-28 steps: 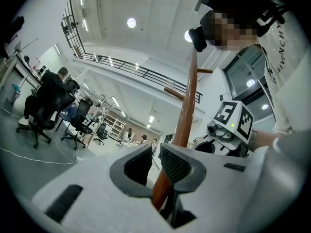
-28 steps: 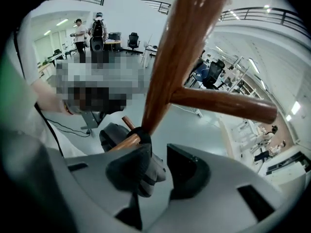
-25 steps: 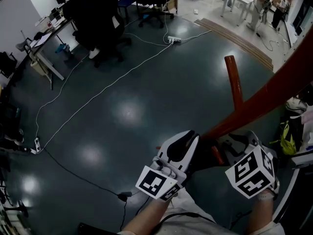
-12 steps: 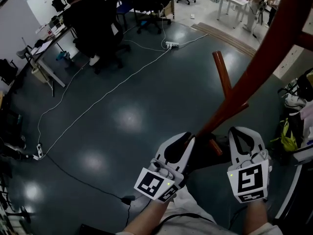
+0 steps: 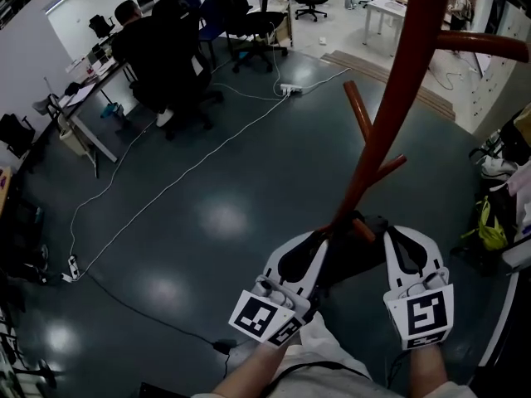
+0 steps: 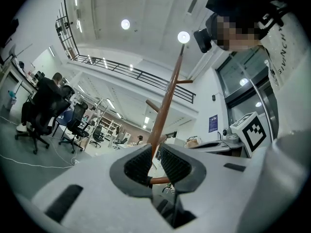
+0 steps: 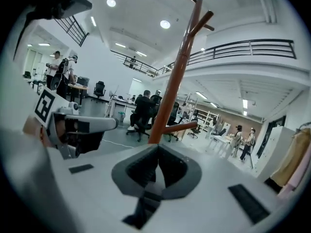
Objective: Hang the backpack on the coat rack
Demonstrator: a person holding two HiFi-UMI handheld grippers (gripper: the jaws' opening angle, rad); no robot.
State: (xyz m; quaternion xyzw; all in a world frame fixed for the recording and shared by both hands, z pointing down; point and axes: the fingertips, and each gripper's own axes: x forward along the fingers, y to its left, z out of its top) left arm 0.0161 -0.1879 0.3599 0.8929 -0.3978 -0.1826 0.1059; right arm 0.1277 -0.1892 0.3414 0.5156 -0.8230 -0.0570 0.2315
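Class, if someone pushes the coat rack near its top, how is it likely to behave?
Probably stiff: the coat rack looks like a smooth wooden pole. Likely to tip, being tall and slender with pegs high up.

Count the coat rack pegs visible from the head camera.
4 pegs: one high at right, one angling up-left, a short one below it at right, one lowest. More may be out of frame.

Your left gripper (image 5: 314, 240) and right gripper (image 5: 404, 237) have white moulded shells with dark grey ribbed pads (image 6: 137, 164). Black rectangular slots (image 6: 65, 201) mark each shell. Each gripper carries a white cube (image 5: 267, 320) printed with black square markers. You wear a white top (image 6: 286, 67) with black lettering.
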